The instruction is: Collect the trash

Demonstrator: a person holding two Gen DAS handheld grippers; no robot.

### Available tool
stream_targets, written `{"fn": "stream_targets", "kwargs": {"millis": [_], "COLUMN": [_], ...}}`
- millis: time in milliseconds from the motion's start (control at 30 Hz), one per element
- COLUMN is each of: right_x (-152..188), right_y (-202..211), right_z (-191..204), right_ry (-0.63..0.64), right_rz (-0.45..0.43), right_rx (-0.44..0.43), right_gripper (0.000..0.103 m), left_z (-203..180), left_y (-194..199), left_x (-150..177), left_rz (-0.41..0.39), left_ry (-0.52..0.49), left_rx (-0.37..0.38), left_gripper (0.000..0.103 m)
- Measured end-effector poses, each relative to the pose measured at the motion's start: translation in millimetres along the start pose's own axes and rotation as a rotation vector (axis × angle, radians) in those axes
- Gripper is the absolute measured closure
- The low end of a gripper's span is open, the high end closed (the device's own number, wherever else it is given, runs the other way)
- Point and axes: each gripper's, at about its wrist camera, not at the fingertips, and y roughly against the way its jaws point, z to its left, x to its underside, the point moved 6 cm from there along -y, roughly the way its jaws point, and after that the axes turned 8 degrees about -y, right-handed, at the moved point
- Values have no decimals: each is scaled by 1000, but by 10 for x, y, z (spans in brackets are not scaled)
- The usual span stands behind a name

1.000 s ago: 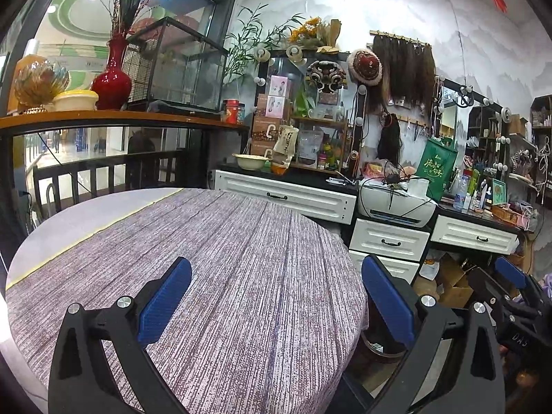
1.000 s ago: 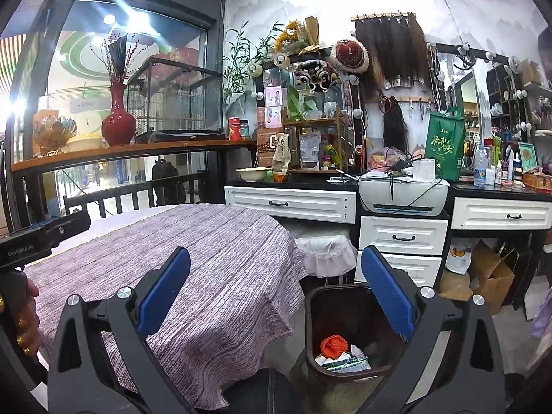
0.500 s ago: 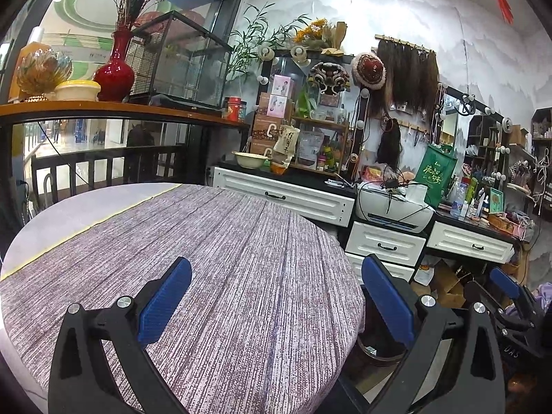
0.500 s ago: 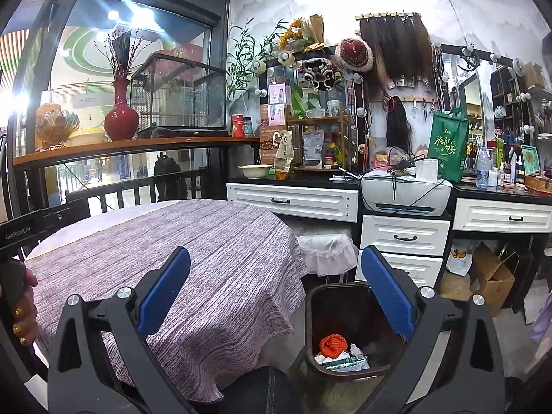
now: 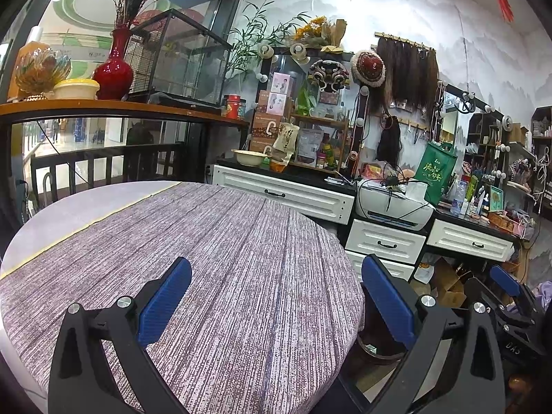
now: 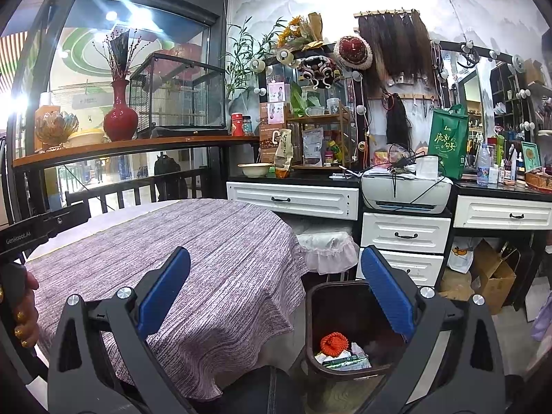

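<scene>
A dark brown trash bin [image 6: 314, 314] stands on the floor beside the round table [image 6: 214, 241]; inside lie an orange net ball [image 6: 333, 343] and several wrappers [image 6: 345, 360]. My right gripper [image 6: 276, 289] hangs open above the table's edge and the bin, with nothing between its blue pads. My left gripper [image 5: 276, 296] is open over the purple tablecloth [image 5: 224, 258], also holding nothing. In the left wrist view only part of the bin's rim [image 5: 376, 353] shows past the table edge, and the right gripper [image 5: 507, 289] appears at far right. No trash shows on the table.
White drawer cabinets [image 6: 403, 234] with a printer [image 6: 405, 189] stand behind the bin. A frilled stool [image 6: 327, 248] sits under the counter. Cardboard boxes [image 6: 493, 276] lie on the floor at right. A hand [image 6: 24, 310] holds the left gripper's handle at the left edge.
Both grippers have risen and drifted slightly; the views shift a little. Both stay open and hold nothing. The bin's contents are unchanged.
</scene>
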Motion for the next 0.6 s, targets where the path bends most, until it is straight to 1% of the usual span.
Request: {"fn": "stream_targets", "kwargs": {"millis": [533,600], "right_x": [6,5], "right_y": [-4,-4], "right_z": [-2,-1], "right_ry": [-2,-2], "right_rz": [1,0], "right_rx": [0,0], "right_gripper": [6,6], "left_z": [-19,-24], "left_y": [-15,-30], "left_x": [13,21], "left_rz": [-1,6], "left_ry": [-7,-4], "left_rx": [-7,2], "left_gripper": [5,5]}}
